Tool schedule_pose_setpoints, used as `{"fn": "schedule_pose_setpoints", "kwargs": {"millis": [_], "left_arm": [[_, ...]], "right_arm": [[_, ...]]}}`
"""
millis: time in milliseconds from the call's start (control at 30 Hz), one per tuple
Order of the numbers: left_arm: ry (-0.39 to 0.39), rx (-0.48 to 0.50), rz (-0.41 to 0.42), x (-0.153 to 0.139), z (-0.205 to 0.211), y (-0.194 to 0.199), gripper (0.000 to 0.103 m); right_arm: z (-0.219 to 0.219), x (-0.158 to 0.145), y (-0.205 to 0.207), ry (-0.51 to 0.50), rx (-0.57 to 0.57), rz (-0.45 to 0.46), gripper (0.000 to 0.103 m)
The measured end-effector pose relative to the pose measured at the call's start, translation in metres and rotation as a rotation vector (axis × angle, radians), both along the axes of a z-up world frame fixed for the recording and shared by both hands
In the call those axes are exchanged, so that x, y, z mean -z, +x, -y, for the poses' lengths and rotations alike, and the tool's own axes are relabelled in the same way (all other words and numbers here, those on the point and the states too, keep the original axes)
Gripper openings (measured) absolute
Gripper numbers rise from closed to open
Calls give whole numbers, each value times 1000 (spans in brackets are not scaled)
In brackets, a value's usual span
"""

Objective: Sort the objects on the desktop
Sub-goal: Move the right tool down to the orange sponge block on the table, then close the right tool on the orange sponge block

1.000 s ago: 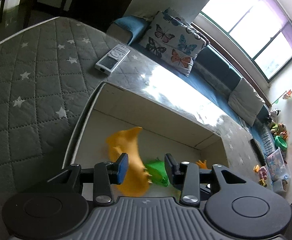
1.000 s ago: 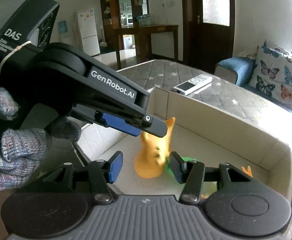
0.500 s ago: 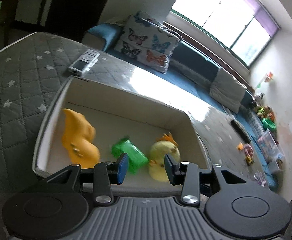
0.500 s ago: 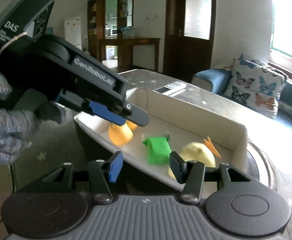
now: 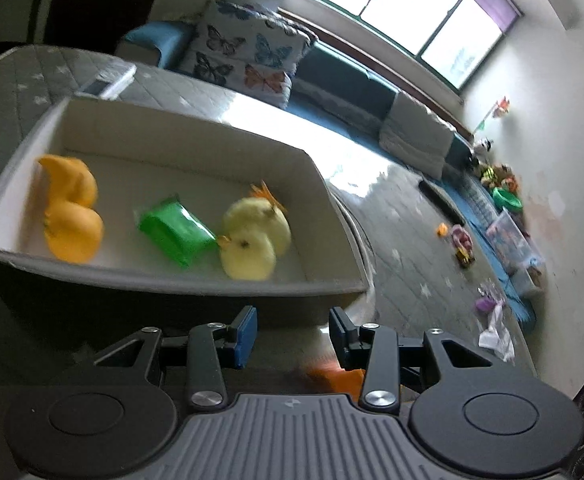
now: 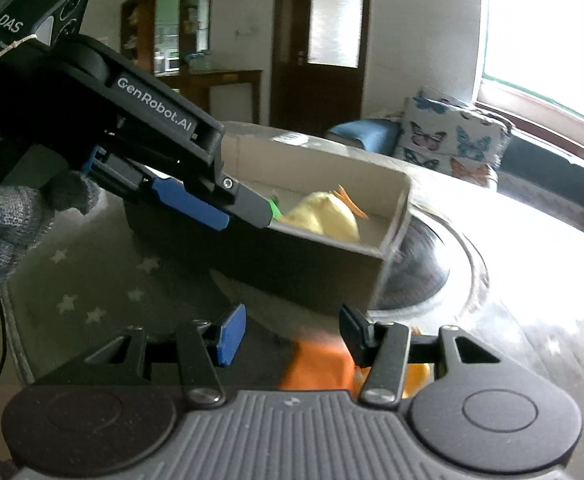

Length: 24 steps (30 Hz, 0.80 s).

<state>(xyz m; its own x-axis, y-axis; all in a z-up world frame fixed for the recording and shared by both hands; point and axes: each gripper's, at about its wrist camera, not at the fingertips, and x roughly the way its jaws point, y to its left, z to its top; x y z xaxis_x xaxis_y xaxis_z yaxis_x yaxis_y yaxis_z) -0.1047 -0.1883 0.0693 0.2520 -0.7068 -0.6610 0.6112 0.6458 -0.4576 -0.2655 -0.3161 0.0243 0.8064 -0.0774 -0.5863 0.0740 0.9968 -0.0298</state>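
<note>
A white open box (image 5: pixel 172 280) holds an orange toy duck (image 5: pixel 72 216), a green packet (image 5: pixel 172 232) and a pale yellow toy chick (image 5: pixel 252 236). My left gripper (image 5: pixel 292 336) is open and empty, just short of the box's near wall. My right gripper (image 6: pixel 292 334) is also open, below the box's corner (image 6: pixel 391 216). A blurred orange object (image 6: pixel 315 360) lies on the table beneath both grippers, apart from the pads. The right wrist view shows the left gripper (image 6: pixel 248 210) reaching over the box rim beside the yellow chick (image 6: pixel 323 216).
A gloved hand (image 6: pixel 8 216) holds the left gripper. A white remote (image 5: pixel 108 82) lies on the quilted table beyond the box. A butterfly cushion (image 5: pixel 248 56) rests on the blue sofa. Toys (image 5: pixel 463 244) are scattered on the floor at right. A round shiny disc (image 6: pixel 443 264) lies beside the box.
Both grippers have drawn back from inside the box to in front of its near wall. The whole box has come into view, and an orange object has appeared under the fingers.
</note>
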Motion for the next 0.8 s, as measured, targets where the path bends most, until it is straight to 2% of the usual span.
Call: {"fn": "schedule_pose_setpoints", "kwargs": {"millis": [267,800], "left_arm": [[20,71,-56,20,23,-15,42],[45,88,-99,35,41,-21,42]], "right_arm": [[7,7,-22,11,56,-3,53],[4,24,-27,-11,59,-51,57]]}}
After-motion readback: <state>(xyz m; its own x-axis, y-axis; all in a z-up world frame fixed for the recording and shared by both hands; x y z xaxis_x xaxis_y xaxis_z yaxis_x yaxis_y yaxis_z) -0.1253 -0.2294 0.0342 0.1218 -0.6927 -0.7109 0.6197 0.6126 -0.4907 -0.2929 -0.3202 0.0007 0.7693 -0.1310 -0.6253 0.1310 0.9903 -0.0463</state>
